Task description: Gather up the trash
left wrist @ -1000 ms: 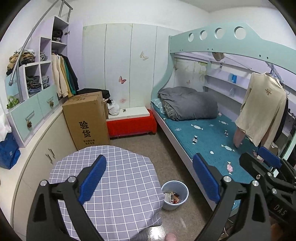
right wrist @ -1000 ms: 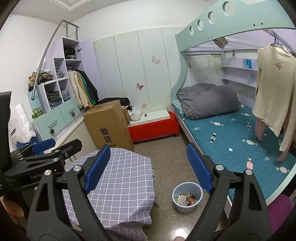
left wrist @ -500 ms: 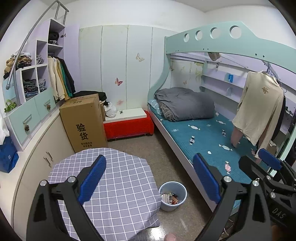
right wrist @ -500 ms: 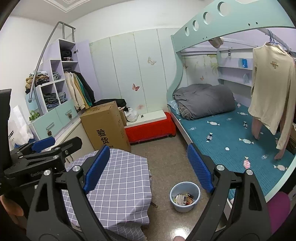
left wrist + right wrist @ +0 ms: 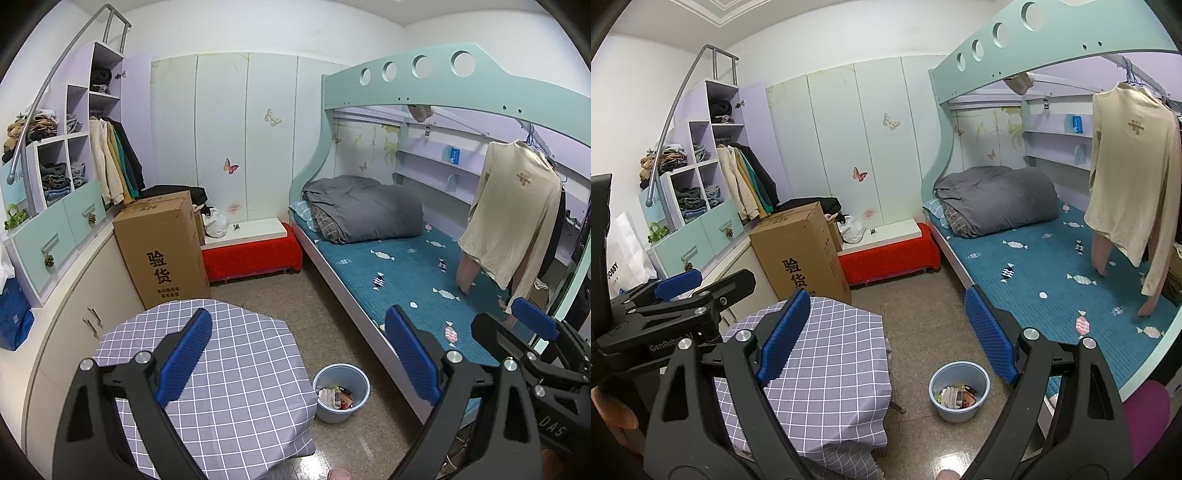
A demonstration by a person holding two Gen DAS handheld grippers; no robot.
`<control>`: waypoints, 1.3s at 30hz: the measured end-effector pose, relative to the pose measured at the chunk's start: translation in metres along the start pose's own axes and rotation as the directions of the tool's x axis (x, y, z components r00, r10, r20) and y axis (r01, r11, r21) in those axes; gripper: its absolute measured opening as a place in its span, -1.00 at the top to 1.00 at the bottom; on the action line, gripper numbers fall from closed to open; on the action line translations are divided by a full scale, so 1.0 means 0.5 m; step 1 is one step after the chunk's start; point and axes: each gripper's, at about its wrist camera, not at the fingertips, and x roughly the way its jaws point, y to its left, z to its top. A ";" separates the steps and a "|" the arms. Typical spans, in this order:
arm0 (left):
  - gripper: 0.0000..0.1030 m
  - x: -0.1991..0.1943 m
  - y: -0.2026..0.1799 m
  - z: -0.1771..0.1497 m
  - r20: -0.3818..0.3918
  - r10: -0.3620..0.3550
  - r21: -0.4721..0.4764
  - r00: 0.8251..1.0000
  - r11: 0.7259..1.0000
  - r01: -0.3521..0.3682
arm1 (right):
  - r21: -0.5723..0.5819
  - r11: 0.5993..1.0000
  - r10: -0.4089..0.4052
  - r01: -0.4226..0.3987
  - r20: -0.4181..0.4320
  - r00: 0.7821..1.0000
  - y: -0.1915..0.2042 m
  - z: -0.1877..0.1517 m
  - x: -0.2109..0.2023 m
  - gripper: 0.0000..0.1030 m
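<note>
Even, bright indoor light; soft shadows; strong fisheye bending, dark vignette at edges; focus sharp.

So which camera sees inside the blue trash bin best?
The right wrist view: the blue trash bin sits unobstructed between the fingers, its wrappers visible. The left wrist view also shows the bin and its contents, slightly smaller.

Two black hand-held grippers with blue finger pads

The left gripper [image 5: 297, 362] is built from matte black angular arms, each tipped with a ribbed blue pad [image 5: 183, 362] and fastened with silver round-headed screws. The right gripper [image 5: 884, 336] is made the same way, with blue textured pads [image 5: 988, 338] and silver screws. White lettering "GenRobot" is printed on the left unit's black body in the right wrist view, and "DAS" on the right unit's in the left wrist view. A patch of bare skin is seen at the lower left edge.
</note>
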 end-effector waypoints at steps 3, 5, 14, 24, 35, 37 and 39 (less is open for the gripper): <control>-0.81 0.001 -0.002 0.001 0.000 0.000 0.002 1.000 1.000 0.000 | -0.001 1.000 0.000 0.000 0.000 1.000 0.000 0.000 0.000 -0.64; -0.81 0.003 -0.003 0.001 -0.002 0.001 0.002 1.000 1.000 -0.001 | 0.000 1.000 0.000 0.000 0.000 1.000 0.001 0.001 0.000 -0.64; -0.81 0.003 -0.004 0.001 -0.002 -0.001 0.005 1.000 1.000 0.001 | 0.001 1.000 0.001 0.000 -0.005 1.000 -0.001 -0.002 0.003 -0.64; -0.81 0.007 -0.013 0.001 -0.003 -0.007 0.011 1.000 1.000 0.007 | 0.007 1.000 0.000 0.000 -0.004 1.000 -0.005 -0.006 0.004 -0.64; -0.81 0.009 -0.016 0.002 -0.003 -0.008 0.013 1.000 1.000 0.008 | 0.014 1.000 -0.003 0.003 -0.007 1.000 -0.007 -0.012 0.001 -0.65; -0.81 0.008 -0.016 0.002 -0.003 -0.008 0.013 1.000 1.000 0.008 | 0.018 1.000 -0.003 0.003 -0.008 1.000 -0.010 -0.010 0.002 -0.65; -0.81 0.009 -0.016 0.002 -0.004 -0.010 0.012 1.000 1.000 0.010 | 0.019 1.000 -0.003 0.003 -0.010 1.000 -0.009 -0.010 0.001 -0.65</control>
